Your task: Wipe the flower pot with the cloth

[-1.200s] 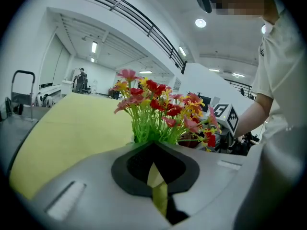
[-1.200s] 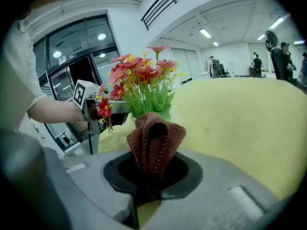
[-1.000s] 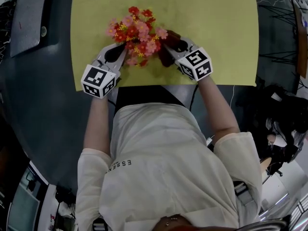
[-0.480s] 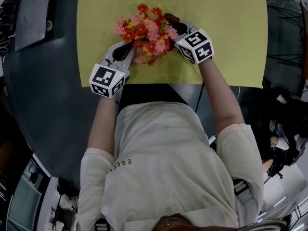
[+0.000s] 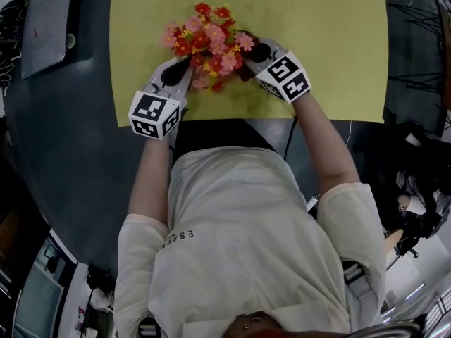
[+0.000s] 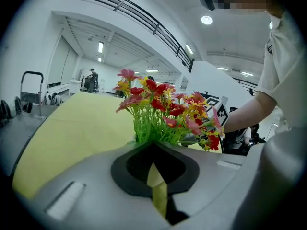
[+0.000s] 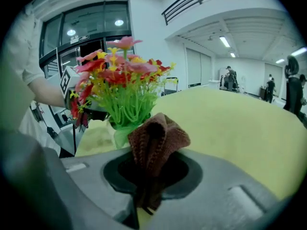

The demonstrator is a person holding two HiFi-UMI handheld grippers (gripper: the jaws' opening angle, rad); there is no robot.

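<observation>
Head view looks down; both gripper views face flowers point(image 5: 206, 44).

The yellow-green surface point(image 5: 317, 41) stands on a dark grey floor point(image 5: 63, 160), and a flat grey panel point(image 5: 46, 27) lies beyond its far left corner. Around it is a white hall. A dark railing point(image 6: 129, 16) runs along an upper gallery and ceiling lights point(image 6: 207, 19) glow. A trolley handle point(image 6: 29, 87) rises past the surface's edge. People point(image 7: 230, 78) stand far off.
</observation>
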